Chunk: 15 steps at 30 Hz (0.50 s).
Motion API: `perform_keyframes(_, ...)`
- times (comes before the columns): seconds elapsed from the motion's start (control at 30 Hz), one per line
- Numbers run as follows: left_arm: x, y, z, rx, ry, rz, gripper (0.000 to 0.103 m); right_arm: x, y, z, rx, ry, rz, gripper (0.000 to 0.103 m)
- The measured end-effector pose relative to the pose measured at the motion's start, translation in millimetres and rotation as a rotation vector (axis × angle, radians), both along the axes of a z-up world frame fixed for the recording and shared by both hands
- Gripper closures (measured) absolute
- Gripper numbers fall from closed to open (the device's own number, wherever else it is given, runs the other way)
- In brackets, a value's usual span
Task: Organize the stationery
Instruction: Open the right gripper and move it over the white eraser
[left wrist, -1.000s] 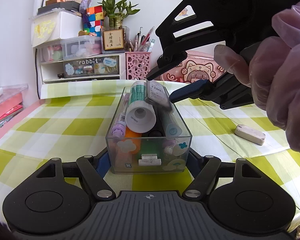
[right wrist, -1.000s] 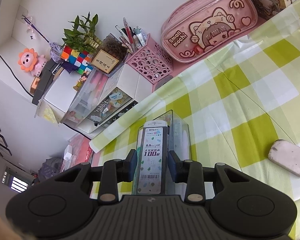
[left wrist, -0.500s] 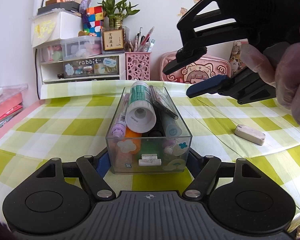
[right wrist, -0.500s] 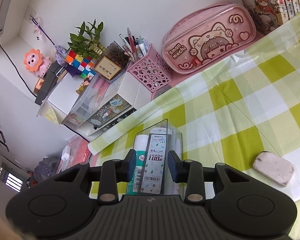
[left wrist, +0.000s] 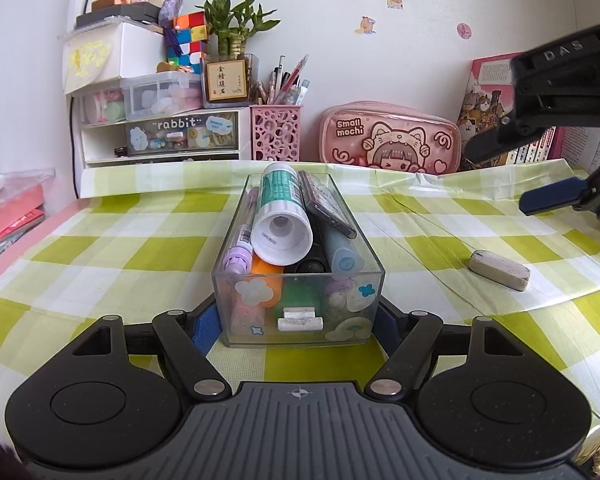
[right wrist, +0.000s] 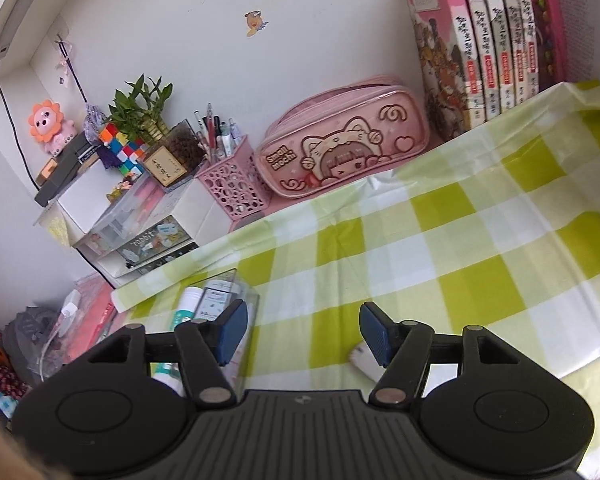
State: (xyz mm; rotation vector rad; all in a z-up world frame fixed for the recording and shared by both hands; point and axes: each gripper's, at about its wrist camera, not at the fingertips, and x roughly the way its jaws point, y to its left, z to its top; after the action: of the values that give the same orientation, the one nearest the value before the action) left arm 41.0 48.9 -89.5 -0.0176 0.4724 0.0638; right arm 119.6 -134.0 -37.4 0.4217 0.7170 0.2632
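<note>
A clear plastic box (left wrist: pixel 299 280) is pinched at its near end by the jaws of the left gripper (left wrist: pixel 299 320), with one blue pad pressed on each side wall. The box is set on the desk (left wrist: pixel 100 248), which is covered by a green and white checked cloth. The box is filled with stationery: a white and green tube (left wrist: pixel 283 216) is laid on top, a flat dark lead case (left wrist: pixel 326 204) is leaned beside it, and a purple pen (left wrist: pixel 242 240) is tucked along the left wall. The right gripper (right wrist: pixel 302 332) is held in the air off to the right of the box, and its jaws are being opened, with nothing between them. A worn white eraser (left wrist: pixel 499 270) is seen lying alone on the cloth, well apart from the box. At the back of the desk a pink pencil case (left wrist: pixel 388 140) and a pink pen holder (left wrist: pixel 275 133) are stood against the wall.
</note>
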Motion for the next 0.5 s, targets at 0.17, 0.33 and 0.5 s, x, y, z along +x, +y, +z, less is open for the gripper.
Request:
perform_keyframes(0.17,0,0,0,0.001,0.0,0.0,0.029,-5,-5,-6,-0.11,0.002,0.007,0.022)
perform_keyframes(0.33,0,1,0,0.001,0.0,-0.001,0.029,-6,2,-13,-0.27,0.01,0.054,0.018)
perform_keyframes(0.5,0,0,-1,-0.001,0.0,-0.002,0.03,-6,10,-25,-0.359,0.043,0.138,0.016)
